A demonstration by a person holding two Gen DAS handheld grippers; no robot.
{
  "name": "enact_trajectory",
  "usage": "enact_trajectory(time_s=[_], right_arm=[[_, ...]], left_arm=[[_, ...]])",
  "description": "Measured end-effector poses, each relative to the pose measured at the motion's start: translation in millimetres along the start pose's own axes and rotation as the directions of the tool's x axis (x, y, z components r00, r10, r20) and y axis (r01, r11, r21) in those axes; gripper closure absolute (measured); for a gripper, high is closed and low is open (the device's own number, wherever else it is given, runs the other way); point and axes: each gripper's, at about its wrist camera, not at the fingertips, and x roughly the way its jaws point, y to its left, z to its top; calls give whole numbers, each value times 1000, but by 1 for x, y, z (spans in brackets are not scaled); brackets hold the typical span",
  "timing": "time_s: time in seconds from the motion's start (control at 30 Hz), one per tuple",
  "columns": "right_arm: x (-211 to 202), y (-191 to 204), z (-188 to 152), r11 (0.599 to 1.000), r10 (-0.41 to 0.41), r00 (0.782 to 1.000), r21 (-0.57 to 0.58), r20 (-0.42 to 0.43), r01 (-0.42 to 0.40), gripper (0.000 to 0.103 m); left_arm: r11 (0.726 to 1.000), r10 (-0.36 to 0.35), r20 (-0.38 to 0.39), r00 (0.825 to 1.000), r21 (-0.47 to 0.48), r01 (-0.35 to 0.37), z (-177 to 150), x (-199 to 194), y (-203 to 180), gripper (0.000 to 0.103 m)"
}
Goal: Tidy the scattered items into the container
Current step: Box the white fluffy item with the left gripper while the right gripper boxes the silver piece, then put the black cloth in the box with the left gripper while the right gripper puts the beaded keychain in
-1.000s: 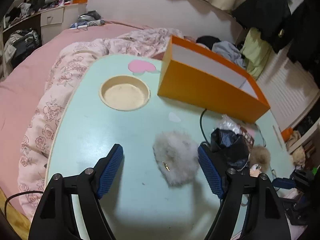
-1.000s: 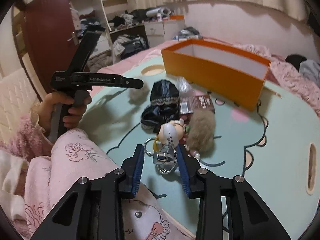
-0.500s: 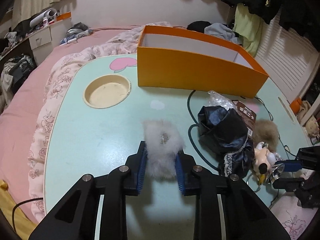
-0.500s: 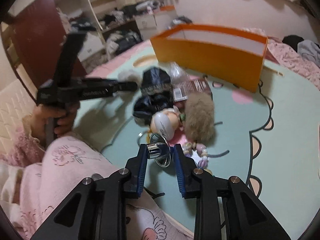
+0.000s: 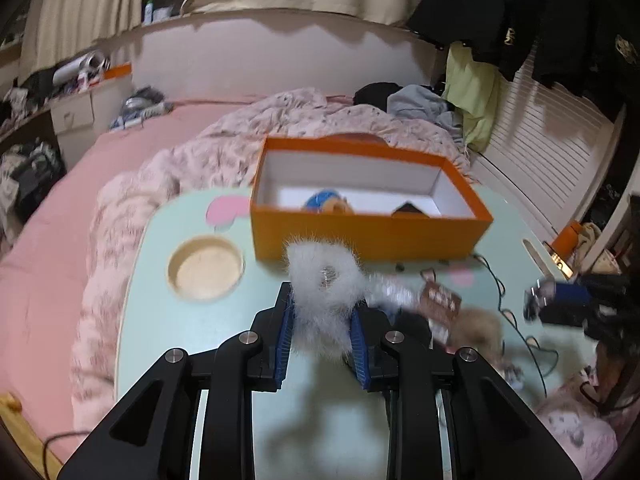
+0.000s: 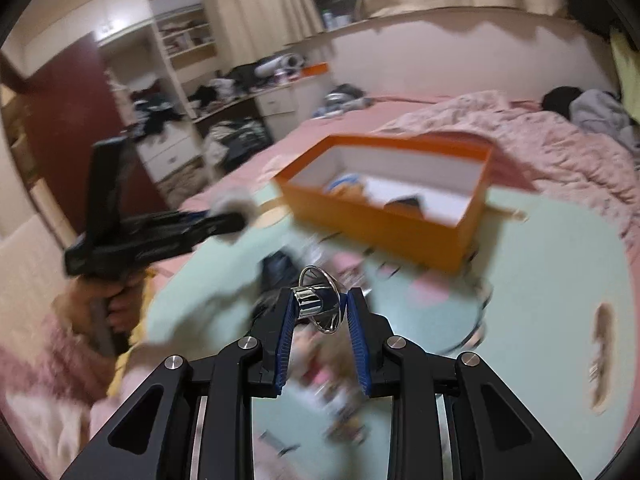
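Observation:
My left gripper [image 5: 321, 301] is shut on a white fluffy pompom [image 5: 324, 276] and holds it above the mint-green table [image 5: 192, 328], just in front of the orange box [image 5: 360, 236]. In the box lie a blue and orange item [image 5: 326, 202] and a dark item [image 5: 408, 209]. My right gripper [image 6: 320, 304] is shut on the silver clasp of a keychain [image 6: 310, 304], whose ring [image 6: 332, 320] sticks out between the pads. The orange box [image 6: 376, 224] stands ahead of it. The left gripper [image 6: 236, 220] with the pompom [image 6: 232, 202] shows at the left, blurred, held by a hand [image 6: 116, 304].
A round cup recess [image 5: 206, 266] sits at the table's left. A brown packet [image 5: 440, 300], a tan pompom [image 5: 480, 324] and a black cable [image 5: 516, 320] lie to the right of my left gripper. A pink quilt [image 5: 240, 148] surrounds the table.
The left jaws closed on the white pompom and lifted it off the table toward the box. The right gripper rose with the keychain clasp. Both views now look down into the box.

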Motion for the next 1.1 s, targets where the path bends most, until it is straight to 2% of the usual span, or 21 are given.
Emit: enact_trajectory(time_s=[0.17, 0.23, 0.4, 0.43, 0.47, 0.53, 0.57, 0.6, 0.63, 0.73, 0.8, 0.87, 1.0, 1.1], right_arm=[[23, -22, 52, 994, -111, 993, -17, 29, 112, 77], [39, -31, 65, 990, -140, 990, -11, 17, 140, 77], [80, -55, 82, 978, -207, 978, 20, -23, 208, 76], [85, -59, 82, 973, -228, 973, 21, -23, 228, 76], [88, -62, 82, 970, -243, 970, 28, -23, 243, 75], [88, -73, 79, 966, -252, 968, 60, -16, 252, 61], [84, -76, 77, 969, -237, 972, 78, 0, 236, 58], [80, -78, 76, 971, -224, 974, 92, 14, 222, 47], [76, -79, 74, 972, -215, 976, 98, 24, 212, 42], [74, -81, 71, 962, -273, 962, 33, 20, 272, 43], [74, -85, 71, 958, -288, 957, 8, 18, 288, 43], [74, -92, 75, 963, -267, 964, 30, 12, 267, 44], [75, -98, 79, 965, -256, 967, 62, 12, 254, 44], [74, -91, 74, 961, -276, 961, 37, 23, 275, 44]], left_arm=[[1000, -27, 4, 1000, 8, 27, 43, 25, -9, 76], [998, -62, 8, 998, 14, 62, 64, 39, -15, 76], [998, -56, -61, 997, 0, 56, 96, 90, -24, 75], [998, -55, -75, 996, -11, 55, 98, 99, -25, 69], [998, -59, -96, 994, -24, 57, 100, 108, -25, 57], [998, -56, -118, 991, -48, 51, 101, 116, -24, 42], [997, -54, -108, 993, -59, 48, 101, 115, -22, 39], [997, -53, -83, 995, -66, 47, 99, 111, -20, 39], [997, -50, -66, 997, -68, 45, 98, 108, -17, 37], [995, -27, -40, 999, -94, 23, 91, 98, -3, 32], [987, -105, -28, 994, -123, 101, 85, 95, 6, 30], [986, -121, -8, 993, -119, 119, 80, 91, 6, 30], [997, -76, 19, 997, -28, 76, 75, 92, -5, 30], [999, -39, 48, 998, 15, 38, 74, 95, -9, 30]])
